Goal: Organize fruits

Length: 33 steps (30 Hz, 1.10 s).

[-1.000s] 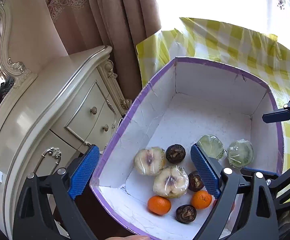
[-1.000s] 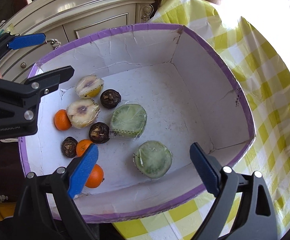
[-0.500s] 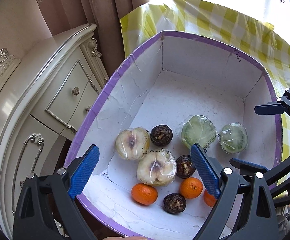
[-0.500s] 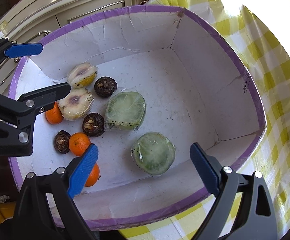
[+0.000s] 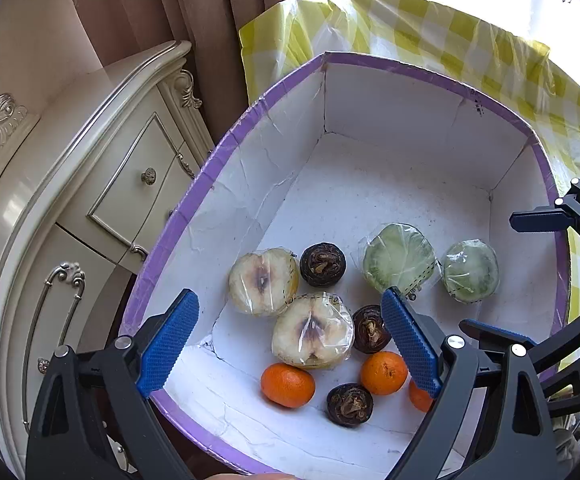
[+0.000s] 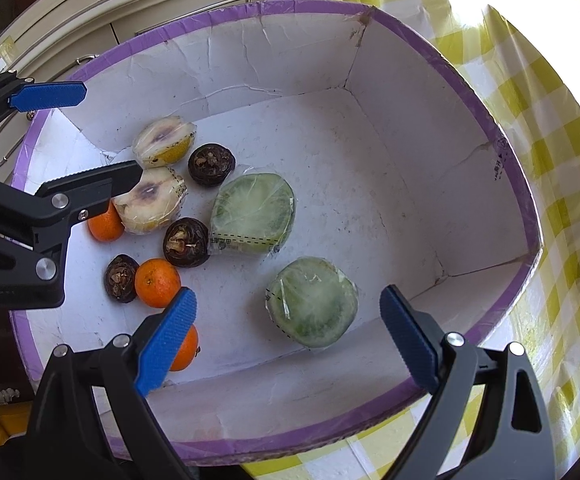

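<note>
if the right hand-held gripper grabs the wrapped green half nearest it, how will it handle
The green half lies flat side up, so it probably won't roll. Its plastic wrap looks glossy and loose, so the pads may slip. It sits apart from the other fruit, so nothing should get knocked.

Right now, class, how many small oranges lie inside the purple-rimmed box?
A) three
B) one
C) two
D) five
A: three oranges lie in the box, one by the wrapped pale fruit halves, one between two dark round fruits, and one partly behind the right gripper's blue finger pad.
</note>
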Each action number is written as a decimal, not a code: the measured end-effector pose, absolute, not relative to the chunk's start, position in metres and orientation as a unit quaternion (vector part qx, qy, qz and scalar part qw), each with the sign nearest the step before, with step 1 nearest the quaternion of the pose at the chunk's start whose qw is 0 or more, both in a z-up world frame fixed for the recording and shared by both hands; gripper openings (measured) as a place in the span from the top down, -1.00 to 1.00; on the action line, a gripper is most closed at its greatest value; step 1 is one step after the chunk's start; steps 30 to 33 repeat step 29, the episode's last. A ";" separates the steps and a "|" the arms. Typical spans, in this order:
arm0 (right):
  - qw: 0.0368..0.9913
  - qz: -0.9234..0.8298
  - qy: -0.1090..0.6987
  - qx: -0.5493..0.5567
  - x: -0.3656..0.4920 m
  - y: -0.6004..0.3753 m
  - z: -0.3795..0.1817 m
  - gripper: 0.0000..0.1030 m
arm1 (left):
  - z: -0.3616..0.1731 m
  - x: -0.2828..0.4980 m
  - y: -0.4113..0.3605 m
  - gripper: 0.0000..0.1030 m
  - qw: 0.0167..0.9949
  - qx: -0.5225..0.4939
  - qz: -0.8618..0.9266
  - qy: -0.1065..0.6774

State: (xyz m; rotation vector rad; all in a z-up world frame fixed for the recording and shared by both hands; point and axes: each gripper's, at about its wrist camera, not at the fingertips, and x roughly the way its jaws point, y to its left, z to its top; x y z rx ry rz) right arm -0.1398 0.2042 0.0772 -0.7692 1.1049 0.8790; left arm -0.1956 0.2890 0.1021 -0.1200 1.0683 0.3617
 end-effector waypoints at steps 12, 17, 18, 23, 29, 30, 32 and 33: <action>0.691 0.395 0.495 -0.347 -0.144 0.207 0.071 -0.83 | 0.097 -0.196 0.296 -0.73 0.839 -0.073 0.170 0.511; 0.687 0.401 0.495 -0.349 -0.148 0.208 0.068 -0.83 | 0.094 -0.196 0.305 -0.73 0.834 -0.100 0.179 0.513; 0.686 0.403 0.495 -0.349 -0.149 0.208 0.067 -0.83 | 0.093 -0.196 0.308 -0.73 0.832 -0.100 0.186 0.513; 0.687 0.412 0.492 -0.341 -0.153 0.207 0.069 -0.83 | 0.093 -0.196 0.312 -0.73 0.818 -0.109 0.197 0.530; 0.707 0.441 0.464 -0.300 -0.158 0.194 0.095 -0.83 | 0.116 -0.197 0.300 -0.73 0.815 -0.073 0.245 0.520; 0.707 0.441 0.464 -0.300 -0.158 0.194 0.095 -0.83 | 0.116 -0.197 0.300 -0.73 0.815 -0.073 0.245 0.520; 0.707 0.441 0.464 -0.300 -0.158 0.194 0.095 -0.83 | 0.116 -0.197 0.300 -0.73 0.815 -0.073 0.245 0.520; 0.707 0.441 0.464 -0.300 -0.158 0.194 0.095 -0.83 | 0.116 -0.197 0.300 -0.73 0.815 -0.073 0.245 0.520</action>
